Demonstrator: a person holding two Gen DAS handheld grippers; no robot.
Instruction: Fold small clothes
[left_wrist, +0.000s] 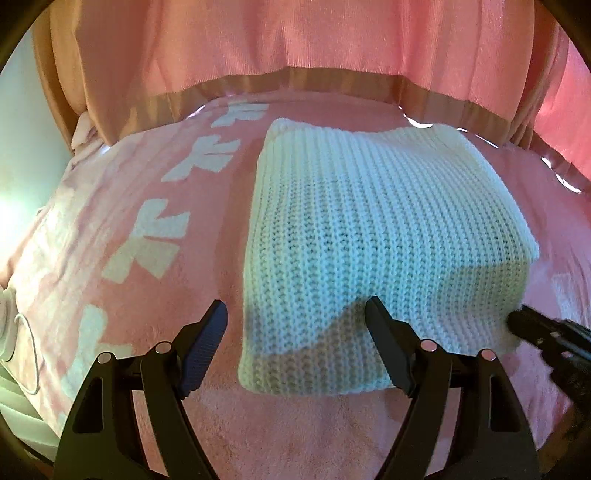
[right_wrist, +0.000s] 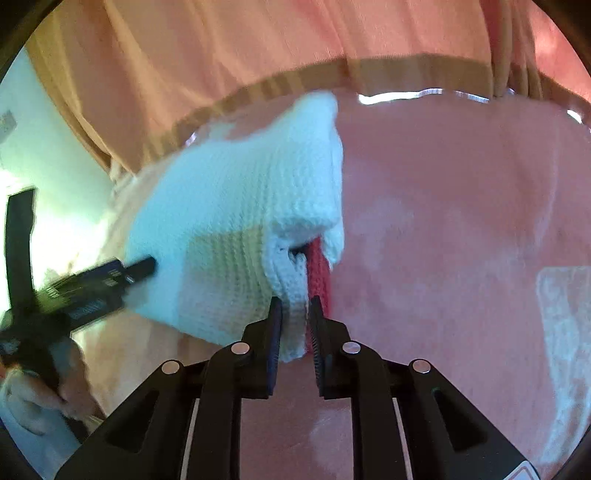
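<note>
A white knitted garment (left_wrist: 354, 229) lies folded into a thick rectangle on a pink blanket (left_wrist: 155, 332). My left gripper (left_wrist: 297, 308) is open and empty, hovering over the garment's near left corner. My right gripper (right_wrist: 295, 304) is shut on the garment's near right corner (right_wrist: 293, 321), where white layers and a red knitted strip (right_wrist: 318, 273) hang between the fingers. The right gripper also shows at the right edge of the left wrist view (left_wrist: 546, 339). The left gripper shows blurred at the left of the right wrist view (right_wrist: 92, 284).
The pink blanket has white bow shapes (left_wrist: 155, 240) along its left side. A pink curtain (left_wrist: 295, 37) with a tan hem hangs behind the surface. A white cable and plug (left_wrist: 14, 332) lie at the far left edge.
</note>
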